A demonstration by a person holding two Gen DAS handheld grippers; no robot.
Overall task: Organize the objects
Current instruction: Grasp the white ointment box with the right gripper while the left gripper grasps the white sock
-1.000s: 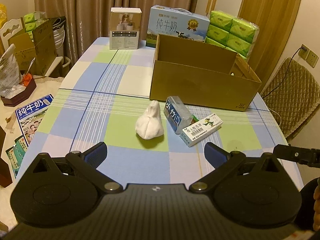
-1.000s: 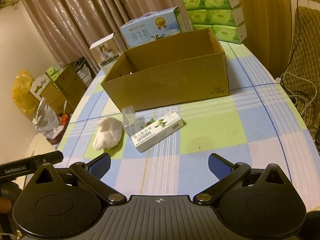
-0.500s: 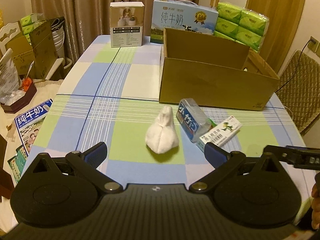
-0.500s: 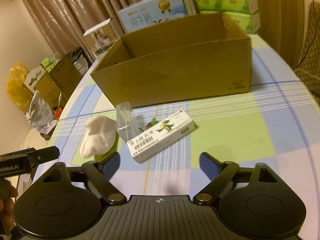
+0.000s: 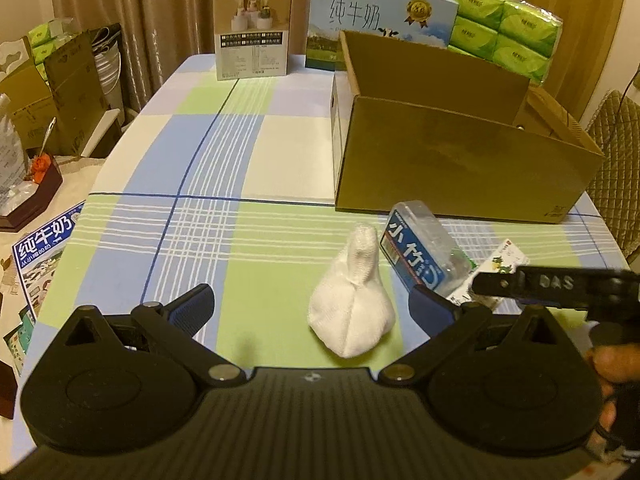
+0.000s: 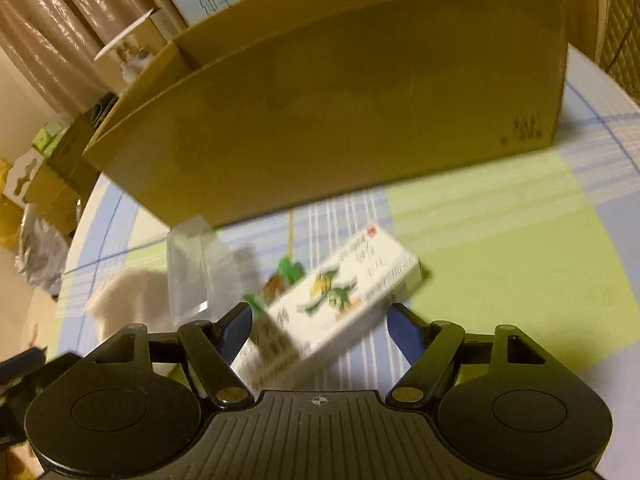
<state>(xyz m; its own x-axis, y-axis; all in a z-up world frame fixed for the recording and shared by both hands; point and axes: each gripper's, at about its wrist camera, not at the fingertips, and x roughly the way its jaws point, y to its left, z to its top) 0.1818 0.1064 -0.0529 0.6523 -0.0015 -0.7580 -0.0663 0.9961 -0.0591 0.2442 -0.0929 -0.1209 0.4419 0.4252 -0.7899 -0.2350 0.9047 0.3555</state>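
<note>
On the checked surface (image 5: 248, 168), the left hand-held gripper (image 5: 310, 308) stands spread and empty with the white cloth bundle (image 5: 352, 316) lying between its fingers, likely lined up for a grasp. Just right of the bundle lies a clear blue-labelled pack (image 5: 416, 252), then the white medicine box (image 6: 340, 300). The right hand-held gripper (image 6: 320, 328) has just been closing around that box; its pads don't yet appear to press it. Behind them, the open cardboard box (image 5: 460, 168) probably waits as the destination.

white carton (image 6: 340, 300) motion-blurred, print unreadable, near end hidden behind right gripper's fingers (image 6: 236, 330)
</note>
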